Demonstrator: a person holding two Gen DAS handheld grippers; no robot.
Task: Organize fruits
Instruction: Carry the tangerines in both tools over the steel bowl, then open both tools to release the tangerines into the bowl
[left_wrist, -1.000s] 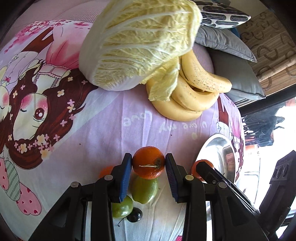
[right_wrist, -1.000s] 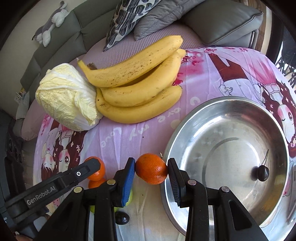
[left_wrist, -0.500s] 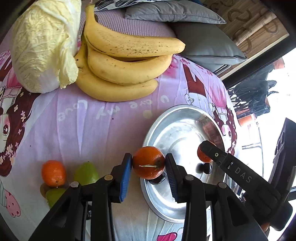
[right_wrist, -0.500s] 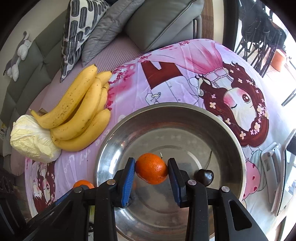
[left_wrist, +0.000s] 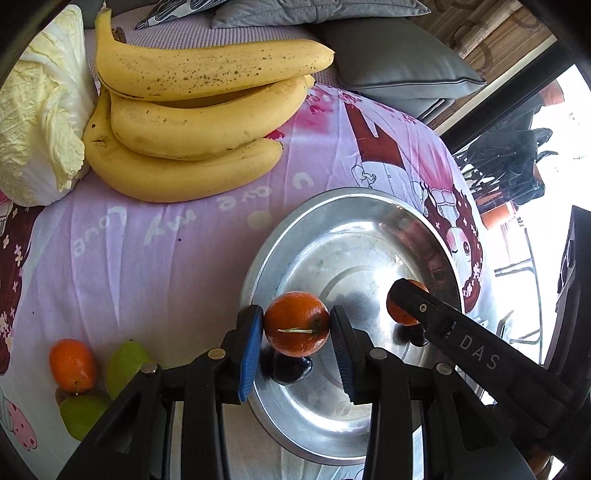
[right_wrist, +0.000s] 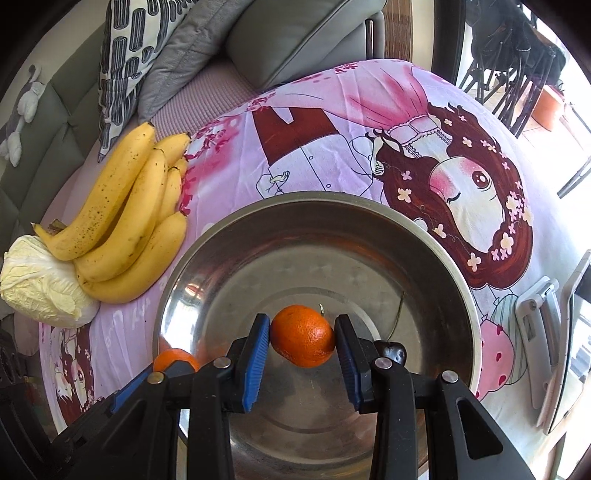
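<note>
We hold two oranges above the steel bowl (right_wrist: 436, 236), one in each pair of tongs. The left gripper (left_wrist: 297, 332) is clenched on an orange with a pale stem line (left_wrist: 296, 324), its blue pads pressing both sides, just inside the bowl's near-left rim. The right gripper (right_wrist: 303, 341) grasps a second orange (right_wrist: 303, 340) the same way, over the middle of the bowl; from the left wrist view we see that gripper's black finger reaching across the bowl from the right. A dark cherry (right_wrist: 392, 350) with a long stem lies on the bowl floor, partly hidden behind the right finger. The bowl sits on a pink cartoon-print cloth (left_wrist: 147, 251). At the cloth's far-left edge lie a bunch of bananas (left_wrist: 192, 122) touching a napa cabbage (left_wrist: 40, 122). Near the cloth's near-left corner we see a small orange (left_wrist: 72, 365) beside two green fruits (left_wrist: 127, 363).
</note>
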